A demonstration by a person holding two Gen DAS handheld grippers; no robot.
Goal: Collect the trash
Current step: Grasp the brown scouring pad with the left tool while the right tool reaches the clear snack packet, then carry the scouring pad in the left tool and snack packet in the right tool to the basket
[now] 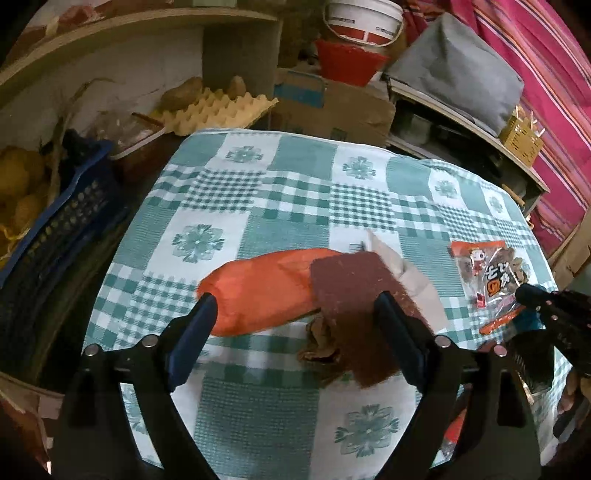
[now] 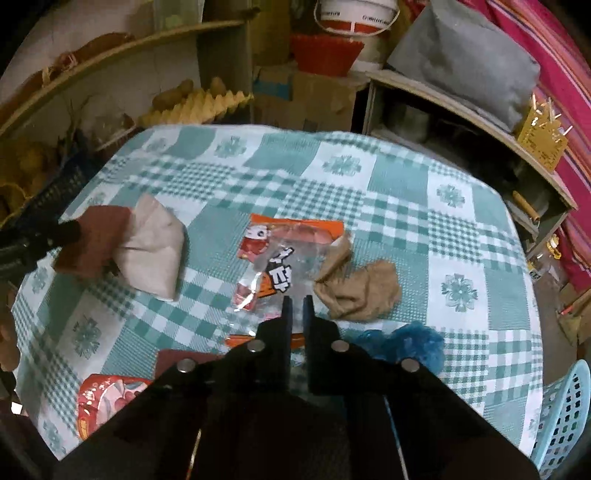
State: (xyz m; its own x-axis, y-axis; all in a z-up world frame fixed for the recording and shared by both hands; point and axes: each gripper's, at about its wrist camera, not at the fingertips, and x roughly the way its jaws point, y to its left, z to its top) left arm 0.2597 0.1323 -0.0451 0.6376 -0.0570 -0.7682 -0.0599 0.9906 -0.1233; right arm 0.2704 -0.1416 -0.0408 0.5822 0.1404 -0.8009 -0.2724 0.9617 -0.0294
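Note:
My left gripper is open above the checked tablecloth. Between its fingers lie an orange plastic bag, a dark red scouring pad and a brown crumpled scrap. A beige folded paper lies behind the pad. My right gripper is shut on the near edge of a clear and orange snack wrapper. A crumpled brown paper and a blue crumpled plastic lie to its right. A red wrapper lies at the near left.
A light blue perforated basket stands off the table's right edge. A blue crate stands at the left. Egg trays, a cardboard box, a white bucket and shelves stand behind the table.

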